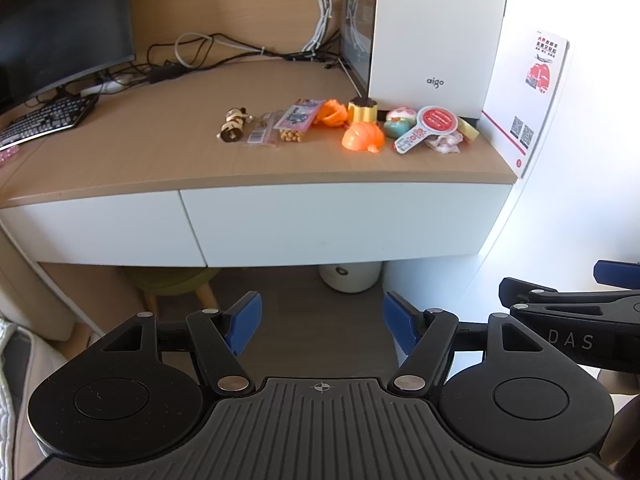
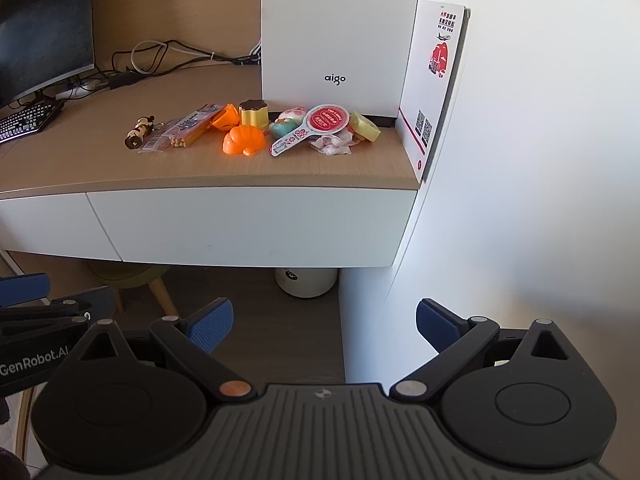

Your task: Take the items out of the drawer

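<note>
The white drawer front (image 1: 340,224) (image 2: 248,226) under the wooden desktop is closed. Several small items lie in a row on the desktop: an orange shell toy (image 1: 363,137) (image 2: 243,140), a yellow pudding toy (image 1: 363,110) (image 2: 253,114), a red round paddle (image 1: 428,127) (image 2: 314,125), a snack packet (image 1: 298,120) (image 2: 192,126) and a brown-white figure (image 1: 234,123) (image 2: 139,131). My left gripper (image 1: 322,326) hangs open below and in front of the drawer, holding nothing. My right gripper (image 2: 324,326) is open too, level with it and empty.
A white aigo box (image 1: 436,36) (image 2: 340,36) and a leaflet (image 1: 528,100) (image 2: 434,80) stand behind the items against the white wall. A monitor (image 1: 60,28), keyboard (image 1: 44,120) and cables fill the left. Under the desk are a white bin (image 1: 352,276) (image 2: 306,280) and a stool (image 2: 132,276).
</note>
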Demonstrator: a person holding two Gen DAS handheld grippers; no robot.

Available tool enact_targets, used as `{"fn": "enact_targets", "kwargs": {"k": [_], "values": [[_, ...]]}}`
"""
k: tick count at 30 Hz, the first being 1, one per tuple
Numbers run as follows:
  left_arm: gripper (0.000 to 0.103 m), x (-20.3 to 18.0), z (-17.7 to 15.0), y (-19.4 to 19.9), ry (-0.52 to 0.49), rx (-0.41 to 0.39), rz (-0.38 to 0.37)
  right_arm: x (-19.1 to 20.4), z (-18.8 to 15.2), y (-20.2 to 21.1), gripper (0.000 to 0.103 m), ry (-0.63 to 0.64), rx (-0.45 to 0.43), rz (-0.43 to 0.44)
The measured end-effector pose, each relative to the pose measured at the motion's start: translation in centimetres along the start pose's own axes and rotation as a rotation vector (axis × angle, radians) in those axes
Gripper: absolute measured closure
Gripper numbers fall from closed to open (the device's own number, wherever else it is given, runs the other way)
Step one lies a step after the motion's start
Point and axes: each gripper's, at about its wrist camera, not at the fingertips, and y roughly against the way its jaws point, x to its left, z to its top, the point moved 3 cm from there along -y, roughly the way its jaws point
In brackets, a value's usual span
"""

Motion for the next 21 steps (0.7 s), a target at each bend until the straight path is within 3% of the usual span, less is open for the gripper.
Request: {"fn": "enact_targets", "kwargs": {"k": [21], "values": [[0.03,0.7,-0.51,0.43,0.026,0.001,0.012,0.76,-0.24,0.22,0.004,0.011,0.002,0.012]]}}
